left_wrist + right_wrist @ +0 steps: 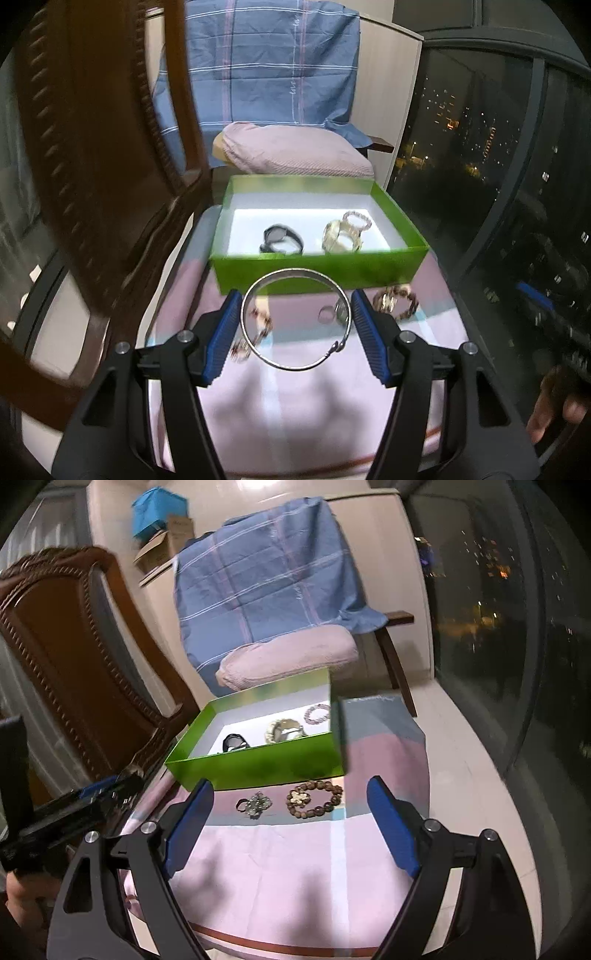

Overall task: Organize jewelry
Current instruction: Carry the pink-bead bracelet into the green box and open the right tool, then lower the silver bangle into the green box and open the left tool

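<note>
A desk covered with a pink, blue-banded cloth carries a green box at its far side. Just in front of the box, a brown beaded bracelet and a small metallic cluster lie side by side on the cloth.

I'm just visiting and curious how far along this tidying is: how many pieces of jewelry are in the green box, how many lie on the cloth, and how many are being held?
In the green box: 3 (black watch, pale watch, pink bead bracelet)
On the cloth: 3 (wooden bead bracelet, silver cluster, chain bracelet)
In the left hand-held gripper: 1 (silver bangle)
Total: 7
</note>
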`<state>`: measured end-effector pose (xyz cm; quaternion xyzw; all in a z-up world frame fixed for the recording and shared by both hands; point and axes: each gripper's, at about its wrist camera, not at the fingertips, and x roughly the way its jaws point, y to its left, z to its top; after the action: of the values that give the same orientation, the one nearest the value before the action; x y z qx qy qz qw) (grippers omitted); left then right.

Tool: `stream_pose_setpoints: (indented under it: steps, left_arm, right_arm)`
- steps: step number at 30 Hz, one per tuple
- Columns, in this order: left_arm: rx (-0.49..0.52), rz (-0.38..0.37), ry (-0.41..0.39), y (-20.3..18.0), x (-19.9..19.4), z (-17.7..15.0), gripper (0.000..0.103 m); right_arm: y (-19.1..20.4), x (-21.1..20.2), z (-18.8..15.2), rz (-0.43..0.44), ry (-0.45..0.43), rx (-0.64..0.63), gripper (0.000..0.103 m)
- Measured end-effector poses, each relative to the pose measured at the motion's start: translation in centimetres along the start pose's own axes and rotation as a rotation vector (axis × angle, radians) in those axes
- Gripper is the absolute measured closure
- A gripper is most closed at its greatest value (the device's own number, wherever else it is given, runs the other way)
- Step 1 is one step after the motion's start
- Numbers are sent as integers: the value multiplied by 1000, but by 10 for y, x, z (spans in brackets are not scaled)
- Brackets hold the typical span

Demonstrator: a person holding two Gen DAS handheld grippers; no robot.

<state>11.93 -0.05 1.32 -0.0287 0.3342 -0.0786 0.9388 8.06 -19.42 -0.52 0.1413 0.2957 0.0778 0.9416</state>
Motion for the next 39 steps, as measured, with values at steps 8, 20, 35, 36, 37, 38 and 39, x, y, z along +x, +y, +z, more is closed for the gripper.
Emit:
stream_pose_setpoints:
  steps: [8, 20, 35, 36, 37, 38, 39]
  left_arm:
    - [-13, 0, 28, -16, 81, 113, 33]
    - [-38, 41, -68, 19, -1, 58, 8]
    - [-94, 83, -21, 49, -27, -37, 7]
    - [-98, 77, -21, 49, -27, -38, 7]
    - [-95, 74, -24, 47, -28, -38, 7]
    - [-82, 74, -25, 45, -28, -38, 7]
    - [-70, 74, -25, 42, -28, -38, 7]
  right_arm:
    - [-22, 4, 9, 1, 10, 66, 20]
    - [-27, -12, 12, 1, -12, 34, 20]
    - [12, -8, -2, -106, -7, -195, 20]
    - [14, -6, -3, -103, -2, -199, 20]
    - [15, -5, -3, -101, 4, -200, 20]
    - [17, -3, -4, -98, 10, -204, 20]
    - [19, -2, -5, -96, 13, -209, 20]
